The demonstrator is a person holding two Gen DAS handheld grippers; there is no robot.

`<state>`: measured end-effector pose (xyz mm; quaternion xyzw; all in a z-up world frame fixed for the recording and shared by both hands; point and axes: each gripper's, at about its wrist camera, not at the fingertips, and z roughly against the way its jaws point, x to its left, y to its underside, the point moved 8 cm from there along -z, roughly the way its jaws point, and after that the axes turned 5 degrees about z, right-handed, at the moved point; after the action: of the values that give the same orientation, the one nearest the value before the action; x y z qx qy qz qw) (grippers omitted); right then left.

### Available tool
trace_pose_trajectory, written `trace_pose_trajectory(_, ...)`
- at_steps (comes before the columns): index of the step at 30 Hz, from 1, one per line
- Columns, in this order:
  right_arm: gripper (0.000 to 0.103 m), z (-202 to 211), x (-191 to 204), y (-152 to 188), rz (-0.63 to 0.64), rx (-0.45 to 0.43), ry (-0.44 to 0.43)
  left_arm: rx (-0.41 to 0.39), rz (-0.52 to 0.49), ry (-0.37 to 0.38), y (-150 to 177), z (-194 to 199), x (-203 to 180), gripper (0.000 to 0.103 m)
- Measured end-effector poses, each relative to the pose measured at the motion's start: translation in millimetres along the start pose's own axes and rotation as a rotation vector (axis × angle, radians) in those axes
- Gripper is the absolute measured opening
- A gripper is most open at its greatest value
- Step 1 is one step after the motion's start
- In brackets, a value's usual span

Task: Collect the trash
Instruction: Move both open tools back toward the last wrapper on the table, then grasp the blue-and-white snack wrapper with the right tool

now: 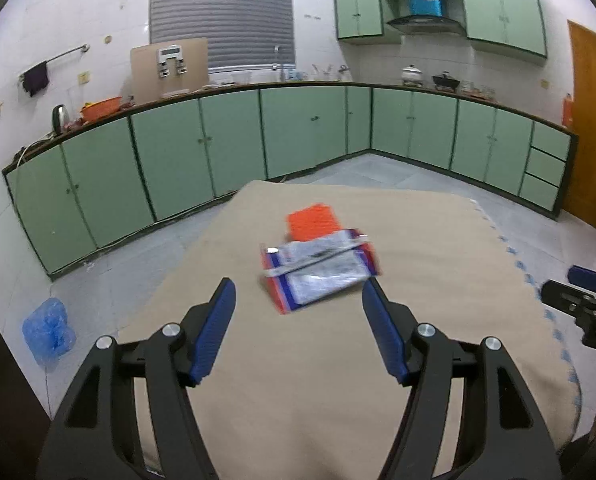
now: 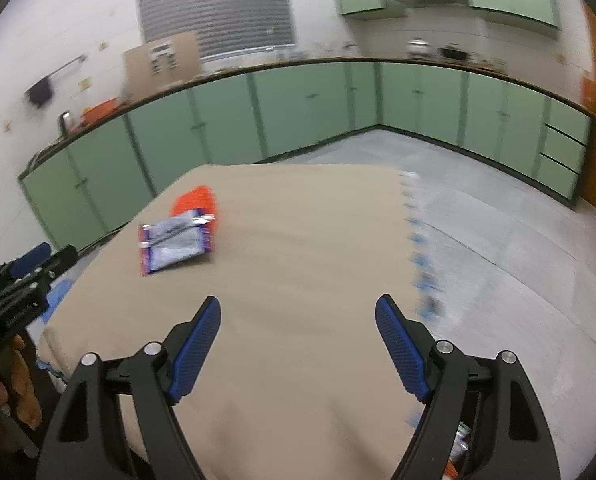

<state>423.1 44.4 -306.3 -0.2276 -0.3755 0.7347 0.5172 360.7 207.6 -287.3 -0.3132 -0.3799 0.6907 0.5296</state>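
Note:
A crumpled silver wrapper with red and blue edges [image 1: 319, 270] lies on the beige-covered table [image 1: 437, 248], partly over an orange wrapper [image 1: 311, 220]. My left gripper [image 1: 298, 292] is open and empty, its fingertips just short of the silver wrapper. In the right wrist view the silver wrapper [image 2: 174, 242] and the orange wrapper [image 2: 196, 200] lie at the far left of the table [image 2: 305, 240]. My right gripper [image 2: 298, 308] is open and empty over the table's near part, well right of the wrappers. Each gripper shows at the other view's edge.
Green cabinets [image 1: 234, 136] line the far walls, with kitchenware on the counter. A blue plastic bag [image 1: 48, 330] lies on the floor to the left. An orange door [image 1: 591, 128] is at the right. The cloth's right edge [image 2: 417, 248] has a blue trim.

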Motion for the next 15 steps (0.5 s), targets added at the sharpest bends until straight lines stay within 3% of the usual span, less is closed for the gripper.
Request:
trace_pose_trajectory(7, 0.078, -84.5, 63.6, -27.1, 0.096, 0.025, -0.084, 0.020, 0.004, 0.000, -0.4, -46.6, 29.3, 0.063)
trace_pose_trajectory(15, 0.078, -169.1, 84.4, -33.8, 0.136, 0.117, -0.141, 0.033, -0.004, 0.010, 0.3, -85.6, 47.3, 0.059)
